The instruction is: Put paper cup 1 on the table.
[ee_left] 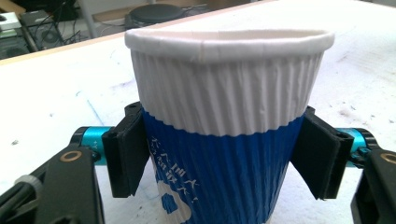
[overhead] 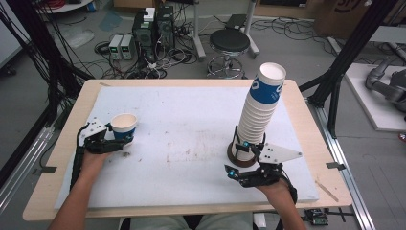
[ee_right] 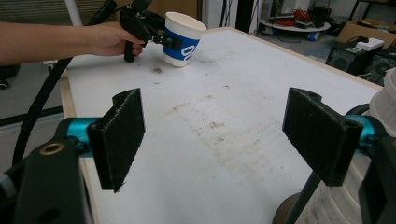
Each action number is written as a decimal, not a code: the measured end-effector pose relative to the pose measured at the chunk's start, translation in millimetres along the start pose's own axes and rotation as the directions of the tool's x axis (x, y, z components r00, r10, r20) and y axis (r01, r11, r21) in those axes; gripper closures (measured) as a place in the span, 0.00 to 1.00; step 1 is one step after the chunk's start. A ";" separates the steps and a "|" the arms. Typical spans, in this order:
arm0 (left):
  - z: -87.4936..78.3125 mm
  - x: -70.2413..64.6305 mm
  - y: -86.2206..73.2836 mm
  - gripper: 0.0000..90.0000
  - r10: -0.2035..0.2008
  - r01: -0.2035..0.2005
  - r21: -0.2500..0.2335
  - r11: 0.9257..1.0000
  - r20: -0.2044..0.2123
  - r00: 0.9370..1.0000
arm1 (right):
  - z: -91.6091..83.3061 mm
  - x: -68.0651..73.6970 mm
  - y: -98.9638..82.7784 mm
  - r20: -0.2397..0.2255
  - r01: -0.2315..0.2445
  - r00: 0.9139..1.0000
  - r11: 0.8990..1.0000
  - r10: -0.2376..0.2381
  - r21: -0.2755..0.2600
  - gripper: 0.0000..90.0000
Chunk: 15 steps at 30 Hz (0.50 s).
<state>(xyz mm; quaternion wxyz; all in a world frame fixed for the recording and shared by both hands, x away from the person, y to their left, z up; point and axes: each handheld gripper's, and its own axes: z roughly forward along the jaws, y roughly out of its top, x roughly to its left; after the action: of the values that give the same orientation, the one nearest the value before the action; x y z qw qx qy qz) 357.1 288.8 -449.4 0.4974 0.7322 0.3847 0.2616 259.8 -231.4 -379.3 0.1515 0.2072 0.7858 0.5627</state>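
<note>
While the right hand rested near the table's front edge, a single paper cup (overhead: pixel 124 125) was held in the left gripper (overhead: pixel 111 139) at the left side of the white board (overhead: pixel 182 124) that covered the wooden table (overhead: pixel 306 115). In the left gripper view, the two black pads (ee_left: pixel 128 149) were pressed against the cup's (ee_left: pixel 224 140) blue lower band, one at each side, with the ribbed white upper band and rolled rim seen above them. In the right gripper view, the same cup (ee_right: pixel 183 38) was seen tilted, its mouth leaning away from the hand (ee_right: pixel 109 37) that bore the gripper; whether its base touched the board could not be told.

The right gripper (overhead: pixel 237 160) was held just beside a tall stack of paper cups (overhead: pixel 261 110), which leaned slightly to the right and stood on a dark round base (overhead: pixel 239 160). Its jaws were spread wide with nothing between them, as the right gripper view showed bare, stained board between the two pads (ee_right: pixel 122 135); the stack's ribbed side (ee_right: pixel 385 105) was seen just beyond the right-hand pad. The top cup of the stack bore a blue band, while those beneath showed white ribbed rims.

A round black stool (overhead: pixel 230 42) and computer cases (overhead: pixel 153 26) were seen on the floor beyond the table.
</note>
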 end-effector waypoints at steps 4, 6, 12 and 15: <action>-3.3 -1.8 2.2 0.30 0.018 -0.017 0.035 0.999 -0.017 1.000 | 0.1 -0.5 0.2 0.002 0.000 1.000 1.000 0.000 -0.002 0.24; -4.9 -4.5 3.4 0.30 0.034 -0.032 0.055 0.998 -0.028 0.999 | 0.5 -0.4 0.3 0.002 0.001 1.000 1.000 -0.001 -0.002 0.24; -11.4 -9.2 4.6 0.29 0.069 -0.064 0.110 0.992 -0.043 0.997 | -0.2 -0.2 0.4 -0.001 -0.006 1.000 1.000 0.006 0.000 0.24; -13.3 -9.9 5.1 0.28 0.062 -0.055 0.132 0.990 -0.049 0.997 | -0.5 -0.7 0.4 0.001 -0.003 1.000 1.000 0.003 -0.003 0.24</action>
<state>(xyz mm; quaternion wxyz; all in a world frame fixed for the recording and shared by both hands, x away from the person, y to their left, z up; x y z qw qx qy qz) 342.8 286.6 -439.8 0.4300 0.7669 0.3927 0.2696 260.2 -232.1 -378.8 0.1512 0.2085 0.7845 0.5641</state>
